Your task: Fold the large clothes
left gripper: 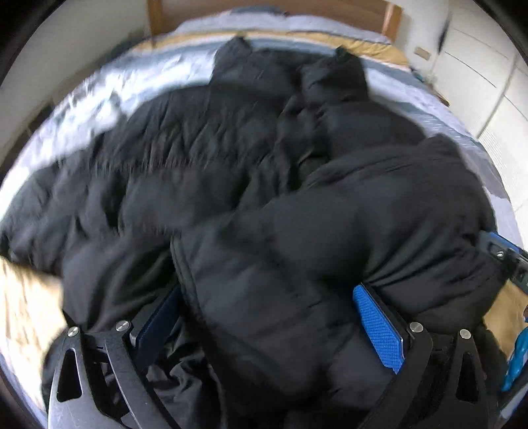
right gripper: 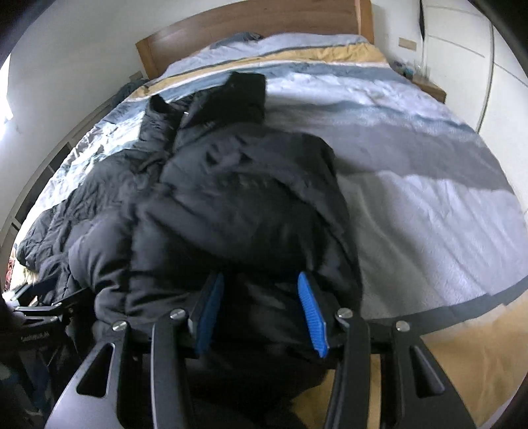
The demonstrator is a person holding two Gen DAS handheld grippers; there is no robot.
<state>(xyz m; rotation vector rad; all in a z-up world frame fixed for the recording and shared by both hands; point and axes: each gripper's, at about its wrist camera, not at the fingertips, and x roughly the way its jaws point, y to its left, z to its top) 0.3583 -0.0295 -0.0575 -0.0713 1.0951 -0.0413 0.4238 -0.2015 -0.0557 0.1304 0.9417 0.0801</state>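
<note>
Both hand-held grippers clamp black puffer jacket (right gripper: 231,198) (no legible label).

Your clearest room is the bare striped duvet (right gripper: 412,184) to the right of the black puffer jacket (right gripper: 231,198), open all the way up to the wooden headboard (right gripper: 250,23). On the left, the jacket's spread bulk covers most of the bed, leaving you only a thin strip of duvet before the wall. Right edge is hemmed in by the white wardrobe (right gripper: 462,49) and a small bedside table (right gripper: 429,87), and the jacket's raised fold fills the space just ahead of both sets of fingers, blocking any straight pass forward.
</note>
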